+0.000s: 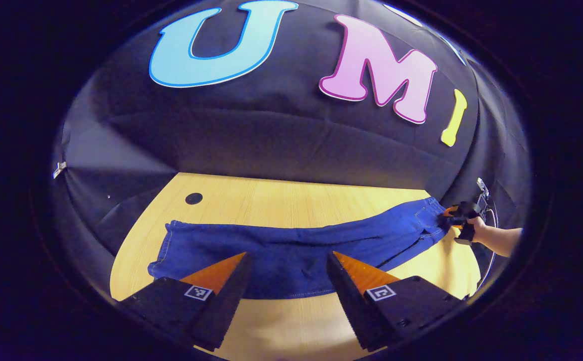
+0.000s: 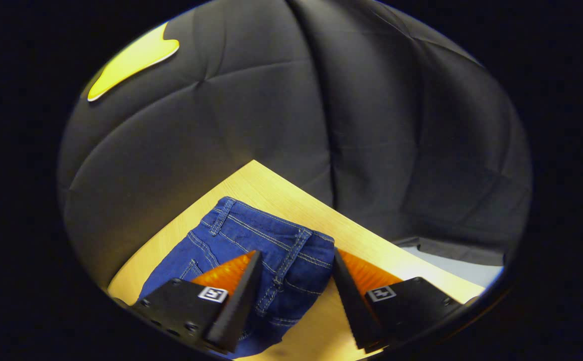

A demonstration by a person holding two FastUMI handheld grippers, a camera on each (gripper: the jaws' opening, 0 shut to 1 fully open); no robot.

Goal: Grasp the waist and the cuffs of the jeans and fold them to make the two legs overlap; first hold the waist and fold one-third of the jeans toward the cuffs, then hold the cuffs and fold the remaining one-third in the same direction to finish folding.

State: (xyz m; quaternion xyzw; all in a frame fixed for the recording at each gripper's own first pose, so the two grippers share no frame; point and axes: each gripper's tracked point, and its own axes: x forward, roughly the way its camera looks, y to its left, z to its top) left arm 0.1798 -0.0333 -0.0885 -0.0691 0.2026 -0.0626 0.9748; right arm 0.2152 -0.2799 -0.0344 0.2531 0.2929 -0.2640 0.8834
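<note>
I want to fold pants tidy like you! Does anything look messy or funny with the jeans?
Nothing looks damaged or spilled. The jeans lie stretched out long on the wooden table, only a little wrinkled. The waist sits near the table's corner, between the open fingers of the right gripper.

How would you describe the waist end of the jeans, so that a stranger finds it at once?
On the pale wooden table, blue jeans lie stretched along its length. Follow them to the end beside the right gripper in the left gripper view: this is the waist. Unlike the plain cuffs, it has belt loops, pockets and light stitching.
</note>
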